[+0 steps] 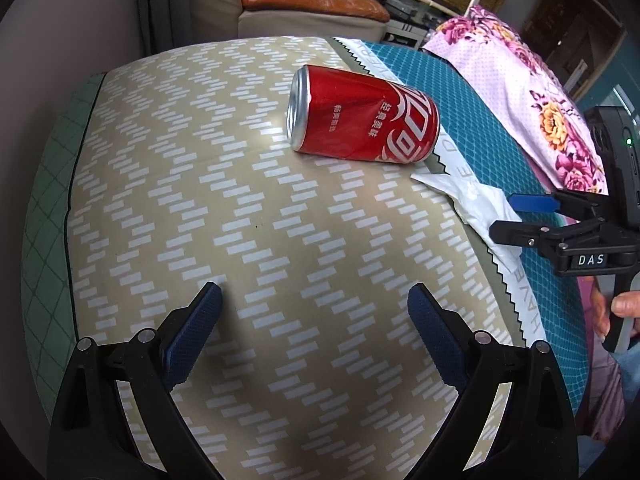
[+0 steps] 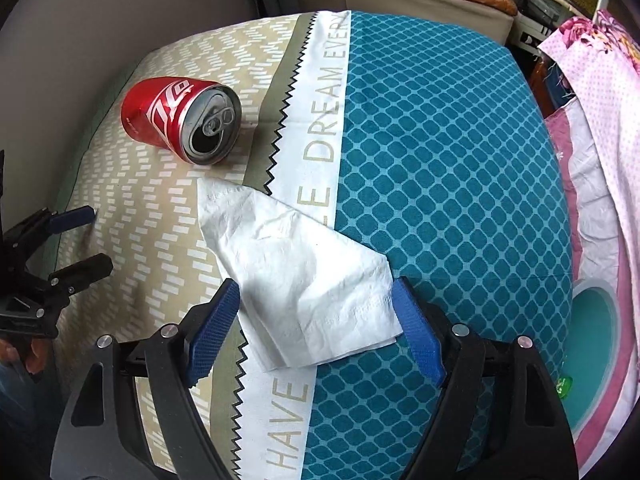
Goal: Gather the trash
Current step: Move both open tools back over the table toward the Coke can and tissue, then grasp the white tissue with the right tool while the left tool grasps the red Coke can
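- Thin aluminium: the red cola can (image 1: 362,116) lies on its side on the beige zigzag-print half of the cushion cover (image 1: 200,208), opened top toward the teal half. Body looks dented, so probably empty: light, will roll, crushes under hard squeeze. Best hold is across the mid-body, jaws square to the can's axis, not on the rims.
- White tissue (image 2: 308,280), creased and folded flat, straddles the lettered white band (image 2: 328,120) between beige and teal. Soft, near weightless, no stiffness; a flat sheet slips under the pads, so pinch down at a raised fold or the near corner and bunch it.
- Right gripper (image 2: 316,328): jaws wide apart, holding nothing. The tissue's near end sits right between the blue pads (image 2: 416,332), touching or just short of them; I can't tell which. Closing here should catch it, my guess.
- Left gripper (image 1: 316,336): also wide open, empty, over bare beige fabric. Can is ahead of it and slightly right, well apart from the fingertips; needs a forward reach.
- Green bin-like rim (image 2: 596,344) shows at the right-wrist view's right edge, beside the pink floral blanket (image 1: 532,92); likely drop point, not sure.
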Demonstrator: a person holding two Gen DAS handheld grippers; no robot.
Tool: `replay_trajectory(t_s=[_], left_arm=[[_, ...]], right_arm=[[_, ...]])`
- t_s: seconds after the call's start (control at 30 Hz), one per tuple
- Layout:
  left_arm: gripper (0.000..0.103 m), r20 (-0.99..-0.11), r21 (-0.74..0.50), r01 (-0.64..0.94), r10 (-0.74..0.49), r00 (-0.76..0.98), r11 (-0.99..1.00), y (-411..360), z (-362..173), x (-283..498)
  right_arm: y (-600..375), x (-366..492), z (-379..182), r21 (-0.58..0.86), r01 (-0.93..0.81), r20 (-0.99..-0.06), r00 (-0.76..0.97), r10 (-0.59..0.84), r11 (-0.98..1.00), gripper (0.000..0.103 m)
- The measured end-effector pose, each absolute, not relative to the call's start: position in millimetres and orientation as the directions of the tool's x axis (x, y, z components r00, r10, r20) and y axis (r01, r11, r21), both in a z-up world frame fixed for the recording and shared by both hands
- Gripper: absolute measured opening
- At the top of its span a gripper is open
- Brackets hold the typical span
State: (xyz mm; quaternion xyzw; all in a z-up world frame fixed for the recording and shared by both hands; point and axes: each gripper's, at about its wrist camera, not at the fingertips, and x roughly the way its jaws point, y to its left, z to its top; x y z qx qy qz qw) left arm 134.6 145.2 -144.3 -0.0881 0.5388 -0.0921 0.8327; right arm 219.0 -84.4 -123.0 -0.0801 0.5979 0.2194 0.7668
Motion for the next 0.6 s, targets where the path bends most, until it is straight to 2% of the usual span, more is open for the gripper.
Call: replay_trajectory(t_s=[0.1, 0.2, 0.27, 0.3, 0.37, 0.6], left_arm=[[0.094, -0.878, -0.238, 0.081, -0.250, 0.408, 0.968, 143.0, -141.9, 136.3], [0.094, -0.874, -0.227, 0.102, -0.249, 0.417, 0.969, 137.3, -138.9, 140.3], [0.094, -0.873, -0.213, 0.118, -0.243, 0.422, 0.970, 137.1, -135.5, 143.0], [0.094, -0.873, -0.206, 0.125, -0.240, 0.424, 0.970, 137.1, -133.8, 145.0], [0.094, -0.872, -0.182, 0.153, -0.232, 0.431, 0.971, 135.3, -127.3, 151.9], [0.094, -0.863, -0.058, 0.411, -0.252, 0.437, 0.910, 109.7, -89.2, 192.7]], right_arm=[[-68.0, 209.5, -128.9, 0.098, -0.456, -0.952, 0.216, 0.217, 0.885, 0.074], [-54.5, 192.9, -129.7, 0.039, -0.489, -0.951, 0.250, 0.182, 0.871, 0.060], [-46.0, 182.5, -128.1, 0.025, -0.513, -0.949, 0.258, 0.182, 0.858, 0.041], [-43.7, 179.4, -127.2, 0.026, -0.518, -0.948, 0.257, 0.185, 0.855, 0.035], [-38.4, 173.7, -125.0, 0.047, -0.525, -0.951, 0.237, 0.199, 0.850, 0.006], [-41.1, 169.2, -112.3, 0.217, -0.467, -0.938, 0.143, 0.316, 0.857, 0.004]])
